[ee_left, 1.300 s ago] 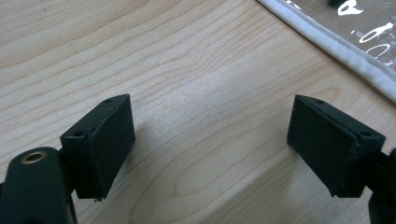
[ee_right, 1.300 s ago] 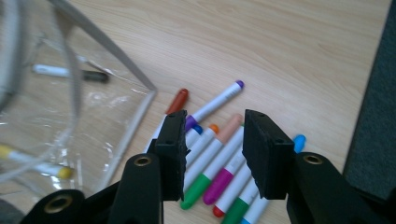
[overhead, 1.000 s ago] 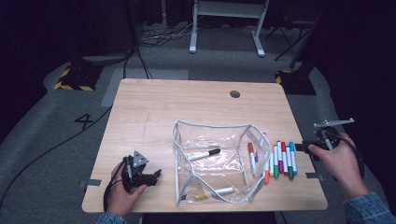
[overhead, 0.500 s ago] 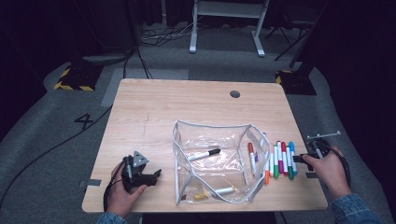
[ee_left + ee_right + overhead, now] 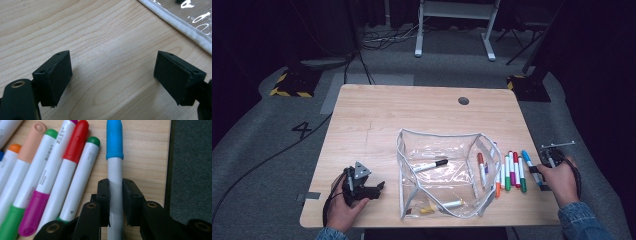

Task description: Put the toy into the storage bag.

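The blue-capped marker [image 5: 114, 157] lies on the bench [image 5: 412, 115] at the outer end of the row of markers [image 5: 507, 172], close to the bench's right edge, just beside a green-capped marker [image 5: 80, 177]. Your right tongs [image 5: 115, 202] have just been closing and now pinch its white barrel between both pads, the blue cap pointing away from your hand. In the high view your right hand [image 5: 558, 181] rests low at the bench's right edge, wrist off the side, with the right tongs [image 5: 536, 170] reaching inward toward the row.

Left of the row stands the clear pouch [image 5: 439, 172], open-topped, with a black marker [image 5: 430, 165] inside. Your left hand [image 5: 343, 205] sits at the near left corner, its tongs [image 5: 379, 187] pointing level toward the pouch. The left tongs [image 5: 112, 80] stand open over bare wood, nothing between them.
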{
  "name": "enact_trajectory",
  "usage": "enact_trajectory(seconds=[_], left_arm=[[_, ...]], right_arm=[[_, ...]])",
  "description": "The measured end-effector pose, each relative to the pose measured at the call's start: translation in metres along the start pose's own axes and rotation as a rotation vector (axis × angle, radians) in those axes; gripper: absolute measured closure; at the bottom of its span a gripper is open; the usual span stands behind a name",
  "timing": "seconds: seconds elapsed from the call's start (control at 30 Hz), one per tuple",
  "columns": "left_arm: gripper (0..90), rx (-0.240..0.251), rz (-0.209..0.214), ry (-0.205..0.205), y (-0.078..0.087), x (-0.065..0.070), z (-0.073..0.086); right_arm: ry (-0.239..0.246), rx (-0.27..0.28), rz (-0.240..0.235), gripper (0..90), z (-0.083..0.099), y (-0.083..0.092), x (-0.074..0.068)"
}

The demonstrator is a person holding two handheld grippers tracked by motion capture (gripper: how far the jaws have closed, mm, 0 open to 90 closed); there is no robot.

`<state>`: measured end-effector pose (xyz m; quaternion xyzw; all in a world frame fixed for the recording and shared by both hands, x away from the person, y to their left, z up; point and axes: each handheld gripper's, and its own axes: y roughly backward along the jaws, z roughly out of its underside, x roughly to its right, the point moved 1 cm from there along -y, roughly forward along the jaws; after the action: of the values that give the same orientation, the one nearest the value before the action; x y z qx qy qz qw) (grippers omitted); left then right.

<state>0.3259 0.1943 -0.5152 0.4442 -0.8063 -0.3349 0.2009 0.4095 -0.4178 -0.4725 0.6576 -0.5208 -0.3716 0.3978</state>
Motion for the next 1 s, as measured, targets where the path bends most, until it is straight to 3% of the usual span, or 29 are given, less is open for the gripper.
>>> enact_trajectory(seconds=[0.27,0.53,1.0], left_arm=[[15.3,0.0,-0.001,0.0,0.0,0.0,0.0],[15.3,0.0,0.001,0.001,0.0,0.0,0.0],[15.3,0.001,0.002,0.003,0.0,0.0,0.0]], right_arm=[[0.053,0.069,-0.041,77.3,-0.013,0.039,-0.008],[0.137,0.132,-0.089,77.3,-0.032,0.087,-0.032],[0.342,0.195,-0.205,77.3,-0.06,0.149,-0.116]])
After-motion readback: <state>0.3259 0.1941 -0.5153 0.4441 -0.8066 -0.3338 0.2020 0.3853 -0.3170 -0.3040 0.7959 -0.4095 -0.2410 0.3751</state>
